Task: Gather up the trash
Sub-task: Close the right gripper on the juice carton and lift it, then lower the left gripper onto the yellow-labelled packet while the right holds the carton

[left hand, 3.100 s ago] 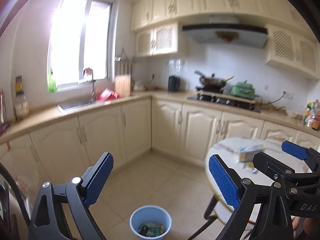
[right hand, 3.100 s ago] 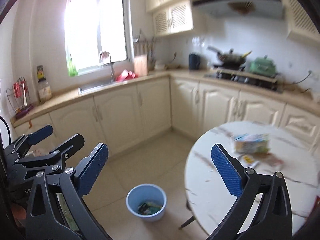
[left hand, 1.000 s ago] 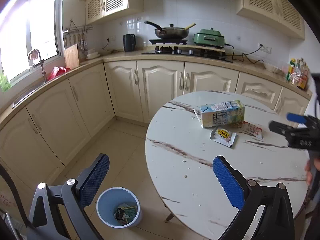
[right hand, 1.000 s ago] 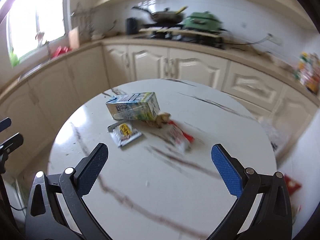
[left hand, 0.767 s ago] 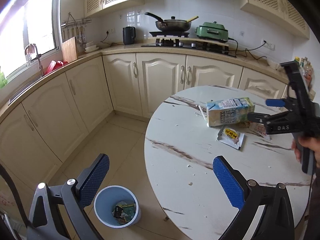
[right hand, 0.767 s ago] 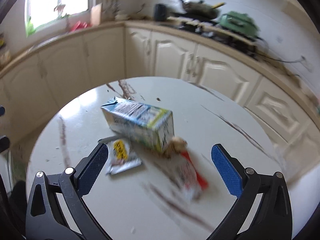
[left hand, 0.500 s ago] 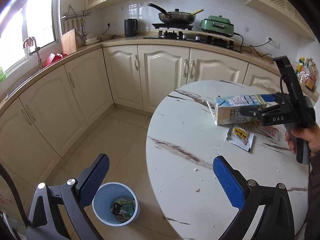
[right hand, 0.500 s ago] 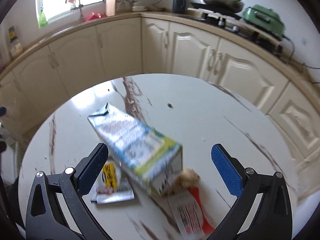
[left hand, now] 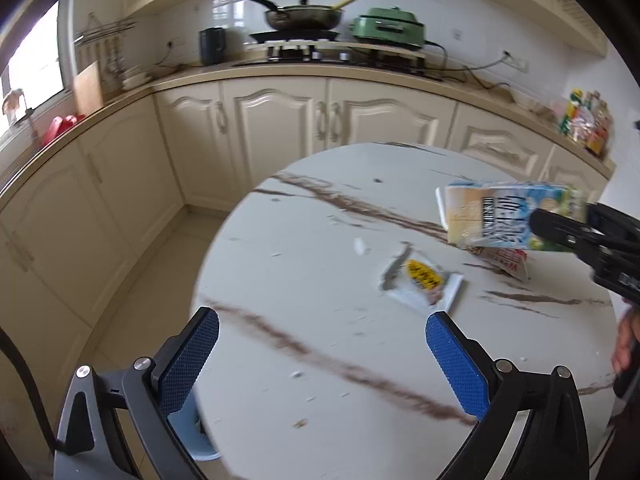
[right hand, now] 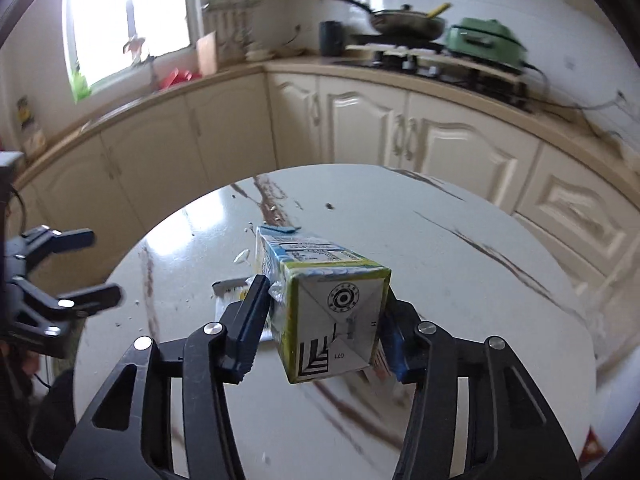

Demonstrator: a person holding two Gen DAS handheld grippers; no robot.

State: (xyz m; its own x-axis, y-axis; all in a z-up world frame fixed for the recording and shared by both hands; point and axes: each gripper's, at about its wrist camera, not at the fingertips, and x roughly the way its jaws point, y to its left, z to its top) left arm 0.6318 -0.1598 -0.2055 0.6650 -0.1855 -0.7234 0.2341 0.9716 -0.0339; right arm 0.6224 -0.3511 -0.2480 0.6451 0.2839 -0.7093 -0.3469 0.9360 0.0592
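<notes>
A milk carton [right hand: 332, 316] lies end-on between the fingers of my right gripper [right hand: 324, 320]. Its jaws are closing, and both pads press on the carton's sides. In the left wrist view the same carton [left hand: 500, 216] sits tilted at the right of the round marble table [left hand: 320, 248], with the right gripper [left hand: 592, 240] on it. A white sachet with a yellow label [left hand: 424, 280] and a red-and-white wrapper [left hand: 506, 260] lie on the table near the carton. My left gripper [left hand: 320, 320] hangs open over the table's near edge, holding nothing.
A blue bin [left hand: 196, 432] stands on the floor, mostly hidden under the table's left edge. Cream cabinets [left hand: 280, 128] and a counter with a stove [left hand: 304, 44] run behind the table. Crumbs are scattered over the tabletop.
My right gripper moved in over the carton and shut on it from wide open. The left gripper came closer to the table, and the bin slid almost out of view.
</notes>
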